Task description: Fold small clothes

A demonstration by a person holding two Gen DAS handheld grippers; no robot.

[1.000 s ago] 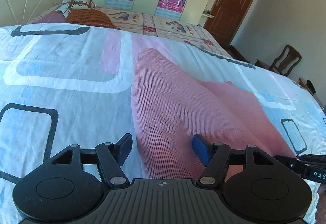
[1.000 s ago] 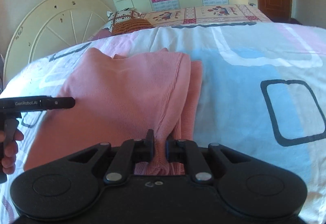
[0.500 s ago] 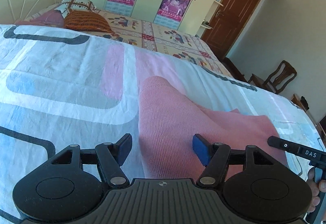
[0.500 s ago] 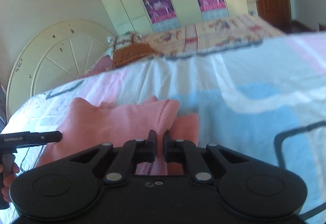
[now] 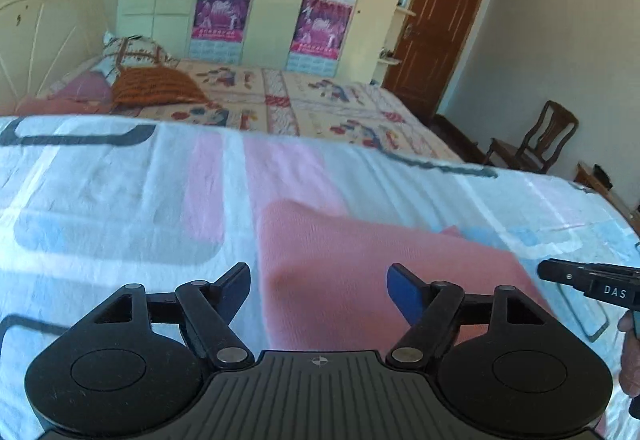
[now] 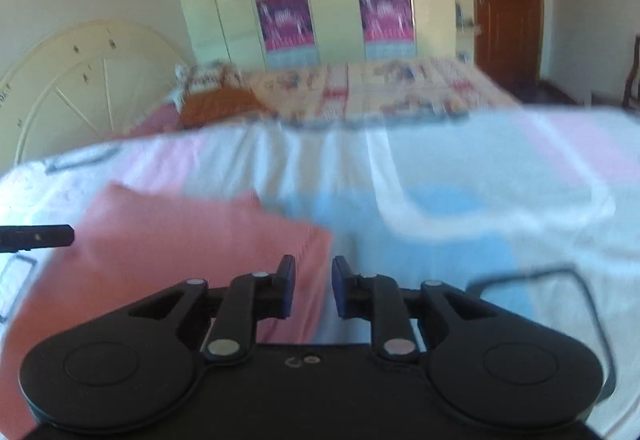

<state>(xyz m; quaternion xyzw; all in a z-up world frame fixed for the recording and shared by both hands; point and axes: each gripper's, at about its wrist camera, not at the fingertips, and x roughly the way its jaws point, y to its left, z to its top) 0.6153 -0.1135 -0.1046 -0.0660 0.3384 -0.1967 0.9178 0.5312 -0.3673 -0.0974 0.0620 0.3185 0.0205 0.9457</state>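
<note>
A pink ribbed garment (image 5: pixel 340 244) lies folded flat on the bedsheet (image 5: pixel 120 200), which has a pattern of white, blue and pink blocks. My left gripper (image 5: pixel 318 274) hovers over the garment's near left part. Its jaws are wide apart and still opening, and no cloth is between them. My right gripper (image 6: pixel 314 268) is at the garment's (image 6: pixel 180 240) near right corner. Its jaws are opening with a narrow gap, and the pads press on nothing. Each view shows the other gripper's tip at its edge: the right gripper (image 5: pixel 560 272) and the left gripper (image 6: pixel 40 236).
Farther up the bed are an orange pillow (image 5: pixel 156 88) and a patterned quilt (image 5: pixel 320 108). Behind stand a cream headboard (image 6: pixel 80 88) and a wardrobe with posters (image 5: pixel 280 0). A brown door (image 5: pixel 444 32) and a wooden chair (image 5: pixel 536 140) are at the right.
The right gripper's jaws have parted and let go of the garment's fold, which now lies flat. Both grippers have drawn back and lifted a little. The left gripper's jaws have widened.
</note>
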